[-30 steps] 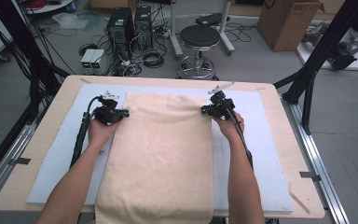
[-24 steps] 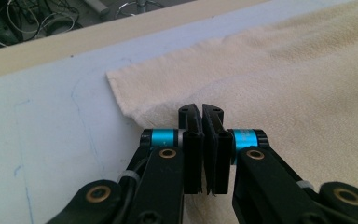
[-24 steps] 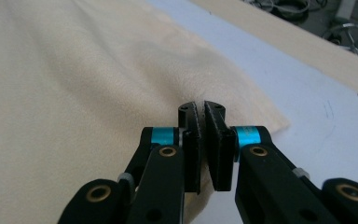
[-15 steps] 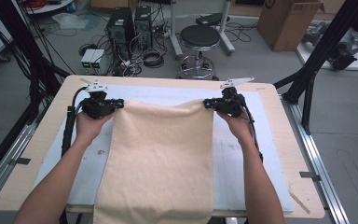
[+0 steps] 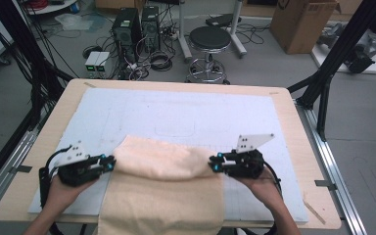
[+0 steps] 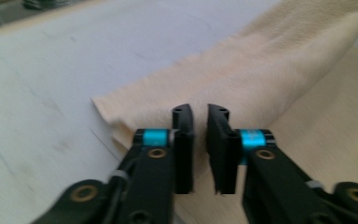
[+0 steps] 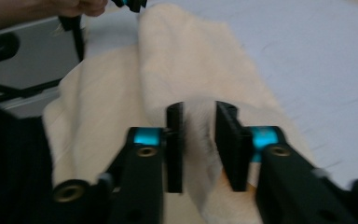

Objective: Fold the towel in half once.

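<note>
Both claws, left gripper [image 5: 108,163] and right gripper [image 5: 214,164], have just cracked open a bit and let go of the towel [image 5: 162,191], whose folded edge sits right at their tips, so pulling away carelessly could snag it and undo the fold.

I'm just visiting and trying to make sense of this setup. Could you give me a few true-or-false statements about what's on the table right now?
1. The cream towel is folded back on itself, with its near end hanging over the table's near edge. True.
2. The towel lies on bare wood. False: it lies on a pale blue mat on the wooden table.
3. The left gripper and right gripper sit at opposite ends of the fold. True.
4. A blue office chair stands behind the table. False: a black stool stands there.
</note>
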